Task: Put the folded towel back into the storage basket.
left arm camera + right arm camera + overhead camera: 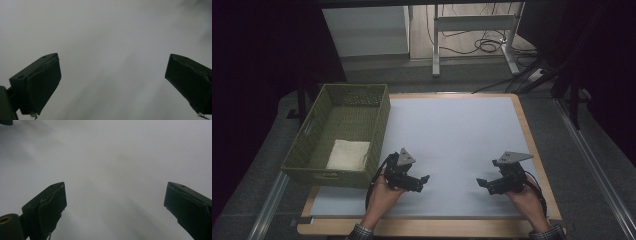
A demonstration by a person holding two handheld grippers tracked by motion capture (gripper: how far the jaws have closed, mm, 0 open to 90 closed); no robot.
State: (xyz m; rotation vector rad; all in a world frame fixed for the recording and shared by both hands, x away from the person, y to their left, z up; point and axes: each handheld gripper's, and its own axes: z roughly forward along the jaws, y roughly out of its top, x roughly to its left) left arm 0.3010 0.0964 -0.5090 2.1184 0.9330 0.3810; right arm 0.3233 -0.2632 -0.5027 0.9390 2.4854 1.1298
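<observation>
Nearest, at the table's wooden front edge, two checked sleeves and two hands, each with a hand-held tool low over the pale grey mat. Left gripper near the front left, jaws wide apart and holding nothing, aimed inward toward the middle; in the left gripper view, black pads well apart over bare grey surface. Right gripper near the front right, likewise spread wide and empty, pointed back at the other, a stretch of bare mat between them; in the right gripper view, pads far apart above the same blurred grey. Just left of the left gripper, a woven green basket over the table's left edge, with a folded cream cloth flat in its near right corner, apart from both tools. Farther back, grey floor, metal rails at either side, a white desk frame with loose black cables under it. Beyond and to both sides, darkness, hard to make out; the sleeves cut off by the bottom edge.
</observation>
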